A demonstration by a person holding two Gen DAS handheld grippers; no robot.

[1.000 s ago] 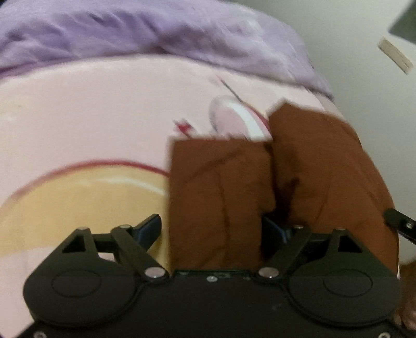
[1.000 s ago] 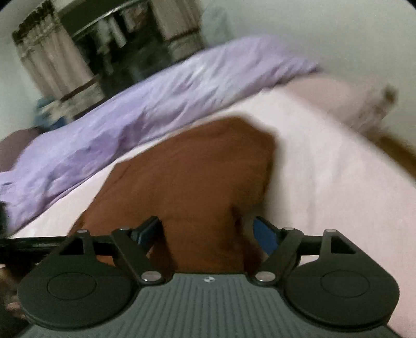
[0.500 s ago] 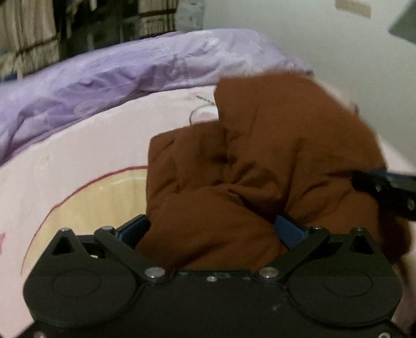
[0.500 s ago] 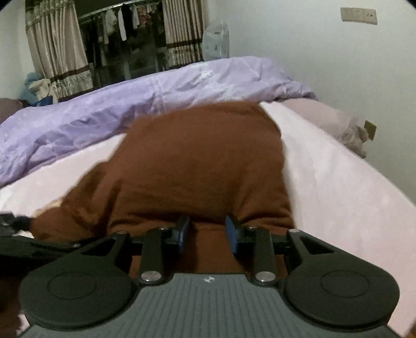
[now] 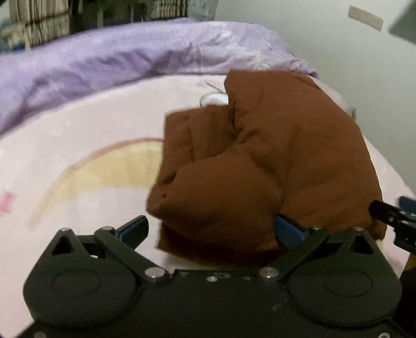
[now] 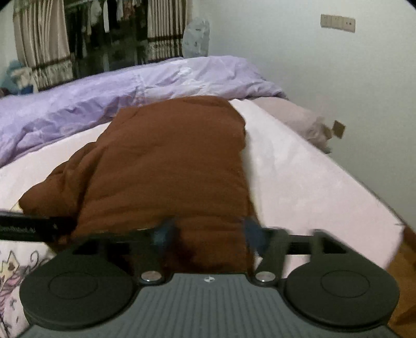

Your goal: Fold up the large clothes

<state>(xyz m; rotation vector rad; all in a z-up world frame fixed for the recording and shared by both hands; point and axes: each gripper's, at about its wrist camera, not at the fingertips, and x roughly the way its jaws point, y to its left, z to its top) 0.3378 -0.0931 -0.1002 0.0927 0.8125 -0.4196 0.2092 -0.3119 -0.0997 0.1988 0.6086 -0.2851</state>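
Faint pale lettering runs along the black bar at the left edge of the right wrist view, too blurred to read; no other writing shows. The surface is a bed covered by a soft pink sheet printed with a pale yellow arc edged in red, and a cartoon print shows at the lower left of the right view. Beyond the tongs a rumpled lilac duvet lies across the far side of the bed, with striped curtains and hanging clothes behind it, a grey pillow to the right by the plain wall, and a wall switch plate high up. The brown garment, thick, matte and puffy, lies in a bunched heap on the sheet straight ahead of both tongs. The left tongs are spread wide, their blue-tipped fingers either side of the garment's near fold without pinching it. The right tongs are also parted, motion-blurred, with the garment's near edge lying between the fingers.
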